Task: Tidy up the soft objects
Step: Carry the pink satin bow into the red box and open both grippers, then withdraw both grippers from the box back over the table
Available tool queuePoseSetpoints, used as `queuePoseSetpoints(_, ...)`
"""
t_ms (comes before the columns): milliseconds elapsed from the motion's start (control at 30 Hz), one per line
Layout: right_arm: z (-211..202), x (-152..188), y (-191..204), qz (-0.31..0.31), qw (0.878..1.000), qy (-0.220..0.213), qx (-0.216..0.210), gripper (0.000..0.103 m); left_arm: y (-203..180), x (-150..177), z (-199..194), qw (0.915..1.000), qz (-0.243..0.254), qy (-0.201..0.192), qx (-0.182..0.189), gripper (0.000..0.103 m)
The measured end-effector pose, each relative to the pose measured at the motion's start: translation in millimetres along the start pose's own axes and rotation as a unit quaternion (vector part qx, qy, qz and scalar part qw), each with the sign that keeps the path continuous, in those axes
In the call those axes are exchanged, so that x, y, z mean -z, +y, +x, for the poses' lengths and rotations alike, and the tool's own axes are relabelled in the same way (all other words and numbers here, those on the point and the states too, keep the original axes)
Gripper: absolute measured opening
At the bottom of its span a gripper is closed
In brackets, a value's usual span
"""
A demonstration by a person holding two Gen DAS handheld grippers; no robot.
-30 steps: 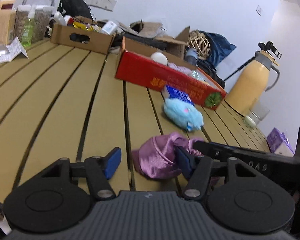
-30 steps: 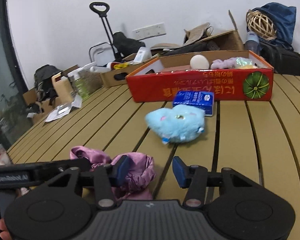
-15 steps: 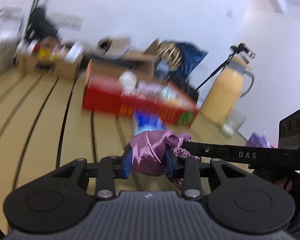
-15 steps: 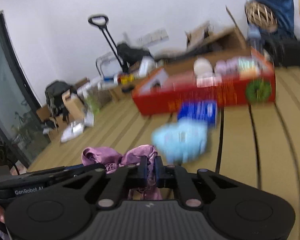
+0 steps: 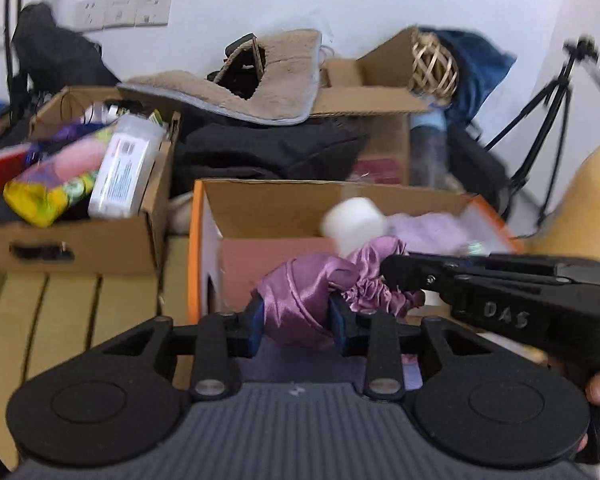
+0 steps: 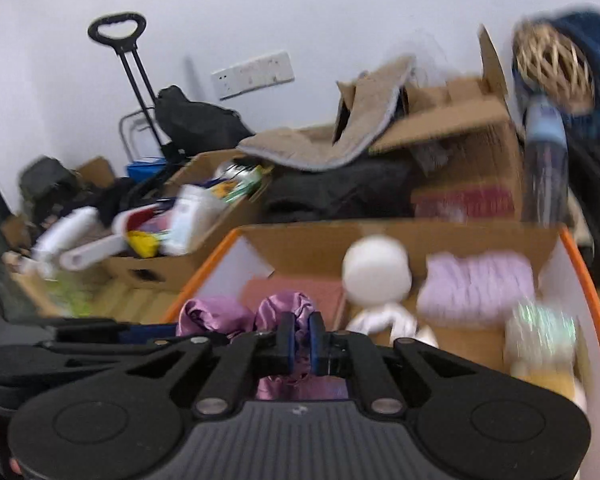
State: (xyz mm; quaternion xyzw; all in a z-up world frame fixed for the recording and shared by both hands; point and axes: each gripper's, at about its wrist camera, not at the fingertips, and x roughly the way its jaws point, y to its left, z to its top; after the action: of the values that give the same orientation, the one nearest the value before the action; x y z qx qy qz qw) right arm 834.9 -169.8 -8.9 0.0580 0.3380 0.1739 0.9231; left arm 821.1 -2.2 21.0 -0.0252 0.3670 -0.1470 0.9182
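Both tongs are gripping one purple satin bonnet [image 5: 300,300], which is hanging in the air over the near edge of an orange-rimmed cardboard box [image 5: 196,240]. The left tongs [image 5: 296,320] are pinching a thick bunch of the shiny cloth between their blue pads, so the jaws are standing partly apart around it. The right tongs [image 6: 299,340] are squeezing a thin fold of the same bonnet, with the pads almost meeting. In the left wrist view the right tongs are reaching in from the right, biting the frilled edge of the bonnet just beside the left tongs.

Inside the box, a white round-headed soft toy [image 6: 376,280] is sitting near the middle, a pale lilac fluffy piece [image 6: 476,288] is lying to its right, and a blurred glittery item [image 6: 540,332] is lying at the near right. A pinkish flat piece [image 6: 300,292] is covering the box floor on the left.

To the left, on the slatted wooden bench [image 5: 60,312], a brown carton [image 5: 80,240] is holding packets and bottles. Farther back, a beige fleece mat [image 5: 276,80] is draping over dark bags, and a woven rattan ball [image 5: 434,66] is resting at the far right.
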Motion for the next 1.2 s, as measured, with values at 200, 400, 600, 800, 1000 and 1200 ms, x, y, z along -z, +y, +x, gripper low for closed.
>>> queuePoseSetpoints(200, 21, 22, 4, -0.045, 0.997, 0.067, -0.004, 0.013, -11, 18, 10, 0.9957, 0.086, 0.02, -0.027, 0.039)
queuePoseSetpoints(400, 23, 16, -9, 0.005, 0.997, 0.073, -0.012, 0.017, -7, 14, 1, 0.9982, 0.056, -0.005, -0.019, 0.06)
queuePoseSetpoints(600, -42, 0, -4, -0.001, 0.999, 0.036, -0.032, 0.04, 8, 16, -60, 0.9984, 0.011, -0.053, -0.018, 0.065)
queuePoseSetpoints(800, -149, -19, 4, -0.021, 0.999, -0.026, -0.009, 0.042, 1, 4, -148, 0.9948, -0.006, -0.096, -0.033, 0.066)
queuePoseSetpoints(1000, -255, 12, 17, -0.056, 0.995, -0.083, 0.026, 0.056, -23, 38, -230, 0.9857, -0.015, -0.161, -0.046, 0.075)
queuePoseSetpoints(1200, -332, 104, 30, -0.085, 0.989, -0.119, 0.035, 0.066, -57, 139, -290, 0.9801, -0.013, -0.198, -0.013, 0.084)
